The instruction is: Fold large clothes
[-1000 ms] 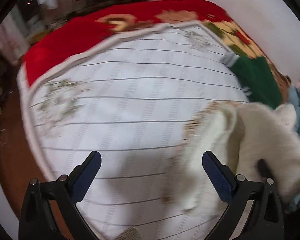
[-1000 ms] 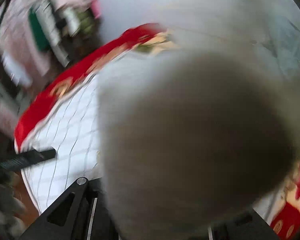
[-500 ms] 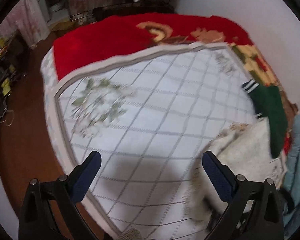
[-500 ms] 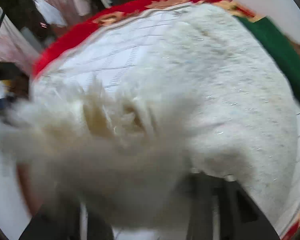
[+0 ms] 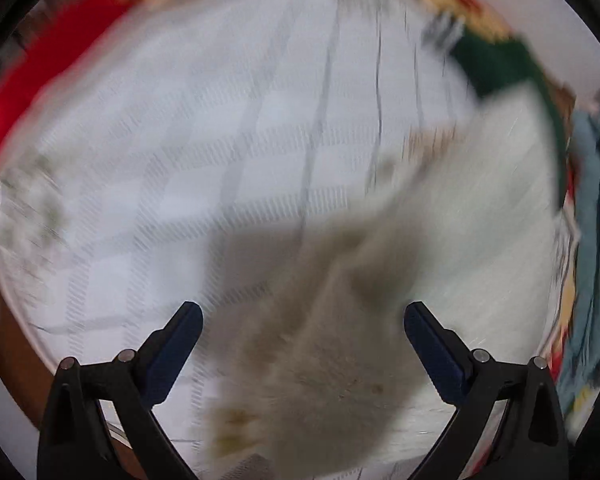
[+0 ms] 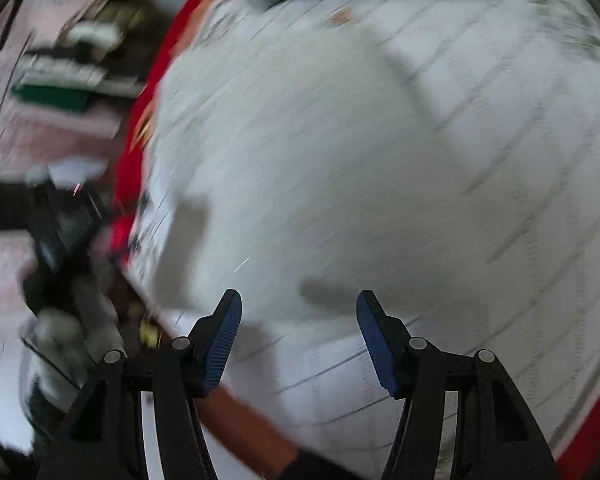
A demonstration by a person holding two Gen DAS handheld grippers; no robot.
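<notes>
Sweater [image 5: 472, 216]: cream, fuzzy knit, spread on bed [image 5: 220, 140], R side in left-wrist view. One limp part hangs close to lens btwn left tool [image 5: 302, 322] fingers, blurred; contact w/ pads [image 5: 180, 340] not discernible. In right-wrist view, sweater [image 6: 300, 140] fills centre as large pale mass lying on bed [image 6: 520, 160], just ahead of right tool [image 6: 298, 312].

Left tool: fingers wide apart, nothing clamped. Right tool: fingers apart, gap clear of fabric, sweater edge just beyond tips.

Bed cover: white w/ grey grid lines, faint floral patches. Red blanket [image 5: 16, 92] w/ gold pattern under it, showing along far and left edges.

Green garment [image 5: 496, 64] w/ striped cuff lies at far R of bed, touching sweater's far edge. Blue-grey cloth [image 5: 596, 200] at R margin beyond it.

Both views heavily motion-blurred; finer detail not readable. Clutter off bed at left of right-wrist view, unidentifiable.
</notes>
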